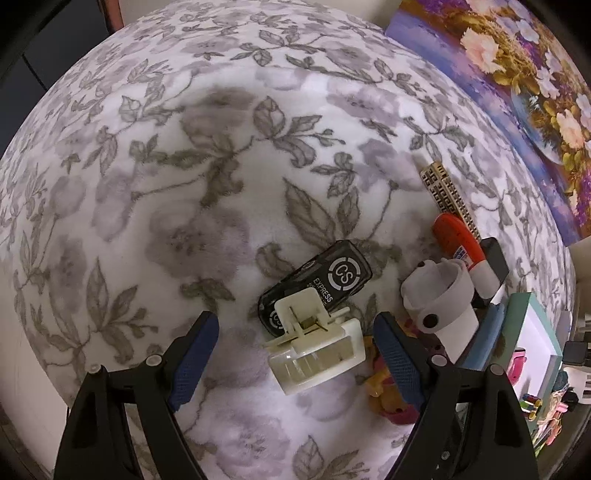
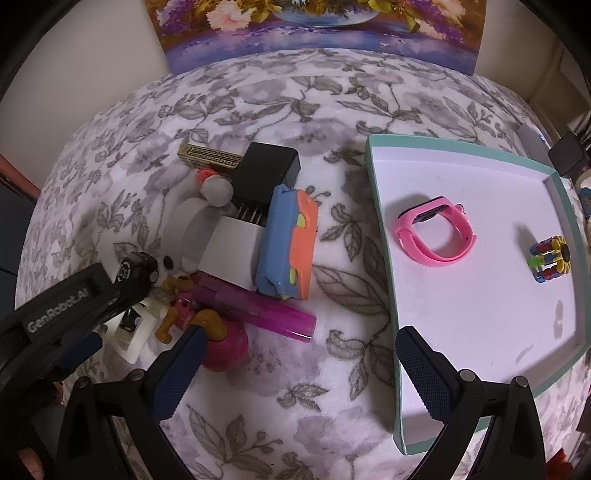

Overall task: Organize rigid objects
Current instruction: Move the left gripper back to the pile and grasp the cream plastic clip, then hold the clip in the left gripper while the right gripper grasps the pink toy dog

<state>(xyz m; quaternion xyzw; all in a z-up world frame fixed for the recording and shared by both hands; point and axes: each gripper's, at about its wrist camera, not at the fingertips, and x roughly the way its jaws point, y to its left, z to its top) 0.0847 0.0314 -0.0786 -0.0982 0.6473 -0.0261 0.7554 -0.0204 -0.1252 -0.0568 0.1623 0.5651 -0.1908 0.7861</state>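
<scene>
2 grippers, jaws wide, empty; left gripper (image 1: 297,360) over cream clip (image 1: 317,350); right gripper (image 2: 297,373) beside tray (image 2: 384,236).

Floral grey-and-white blanket (image 2: 280,110) covers the surface. Flower painting (image 2: 317,33) stands at its far edge, against a pale wall (image 2: 92,74)

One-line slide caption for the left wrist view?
Open left gripper poised over a cream hair clip lying against a black CS Express case on the floral blanket.

In the right wrist view, the tray (image 2: 380,206) holds a watch (image 2: 436,236) with a toy (image 2: 550,258) to its right. Left of the tray lies a heap, its case (image 2: 291,243) nearest the tray.
</scene>
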